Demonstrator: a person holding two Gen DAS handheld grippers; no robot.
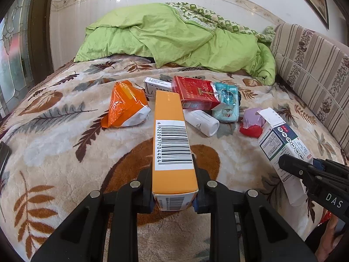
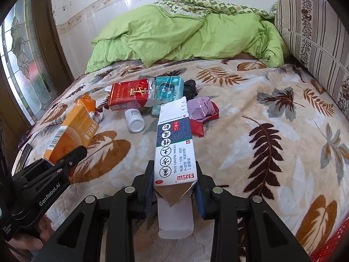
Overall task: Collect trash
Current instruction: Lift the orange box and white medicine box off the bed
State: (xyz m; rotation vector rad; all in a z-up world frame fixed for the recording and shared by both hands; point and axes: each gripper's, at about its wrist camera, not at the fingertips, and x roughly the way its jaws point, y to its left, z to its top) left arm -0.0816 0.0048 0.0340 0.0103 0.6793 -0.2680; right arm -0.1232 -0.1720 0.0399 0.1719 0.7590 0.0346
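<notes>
The left gripper (image 1: 174, 187) has its jaws closed on the near end of the orange box (image 1: 171, 139), pads pressing both long sides; the box juts out toward 12 o'clock over the bed (image 1: 54, 131). The right gripper (image 2: 174, 187) has its jaws closed on the white box (image 2: 174, 150) in the same way, near its torn-open end, where a loose flap hangs below the pads.

Both are thin cardboard cartons, probably empty or nearly so: light, fairly stiff along their length, but easy to crush across the narrow faces. The white box, open at the gripped end, looks the weaker; a hold nearer its middle would likely be firmer.

The rest of the trash lies on the bed. In the left view the orange packet (image 1: 126, 107) is at 11 o'clock of the held box, soft and crinkly, best pinched at a fold. The red pack (image 1: 196, 93) and teal packet (image 1: 226, 102) sit at 1 o'clock, touching. The white bottle (image 1: 202, 122) lies on its side, smooth and liable to roll. The purple and red wrapper (image 1: 253, 122) is limp.
</notes>
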